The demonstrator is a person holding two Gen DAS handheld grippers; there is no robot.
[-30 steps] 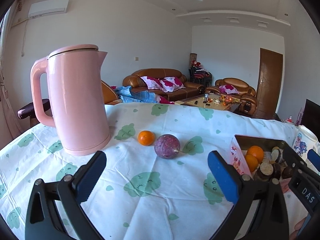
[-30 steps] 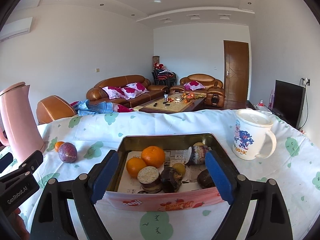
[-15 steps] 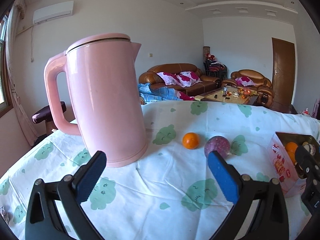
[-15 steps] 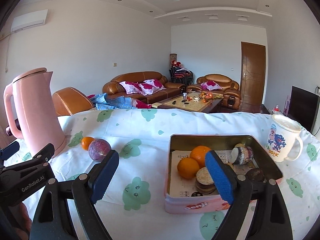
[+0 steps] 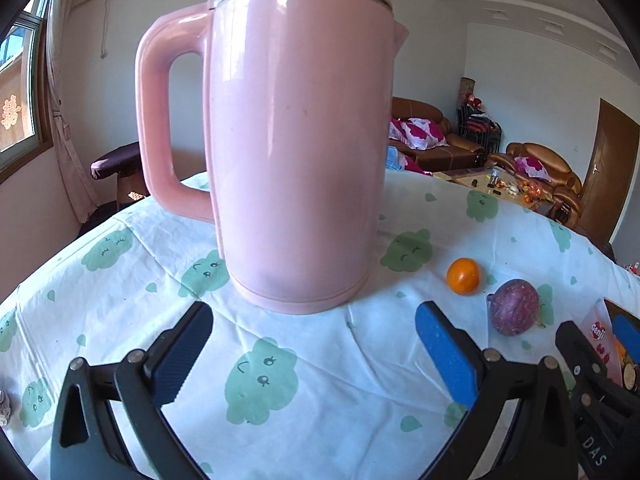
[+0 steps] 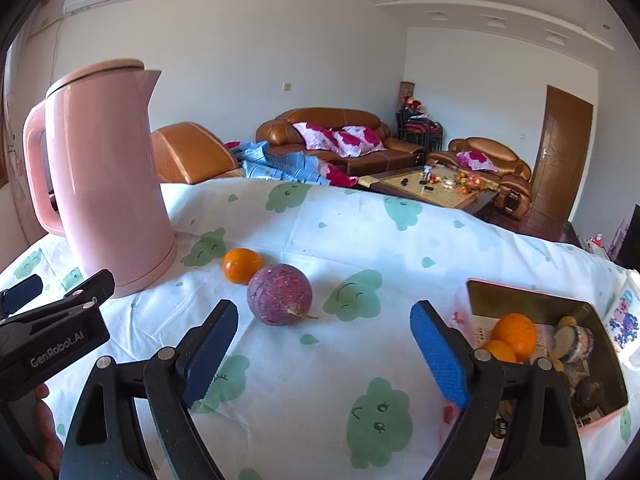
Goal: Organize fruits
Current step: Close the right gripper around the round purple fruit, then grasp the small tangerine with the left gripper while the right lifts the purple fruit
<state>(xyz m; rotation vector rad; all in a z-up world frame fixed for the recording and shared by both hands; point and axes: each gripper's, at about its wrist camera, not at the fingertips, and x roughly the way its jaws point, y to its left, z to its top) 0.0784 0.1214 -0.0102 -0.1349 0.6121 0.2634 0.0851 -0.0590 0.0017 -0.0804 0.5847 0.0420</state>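
Observation:
A small orange (image 6: 241,265) and a purple passion fruit (image 6: 279,294) lie side by side on the white cloth with green prints. My right gripper (image 6: 324,340) stands open just short of the passion fruit, nothing between its blue pads. At the right sits a pink tin box (image 6: 540,308) holding oranges (image 6: 515,335) and several dark fruits. My left gripper (image 5: 314,348) is open too, facing the pink kettle (image 5: 296,152) from close by. In the left wrist view the orange (image 5: 463,275) and passion fruit (image 5: 513,312) lie to the right of that gripper.
The pink kettle (image 6: 104,184) stands tall at the table's left, next to the orange. A printed mug (image 6: 624,320) peeks in at the far right beyond the tin. The table edge falls away to a living room with brown sofas behind.
Both grippers have swung left. The tin slid from the centre of the right wrist view to its right edge, and the passion fruit came in front. The kettle now fills the left wrist view.

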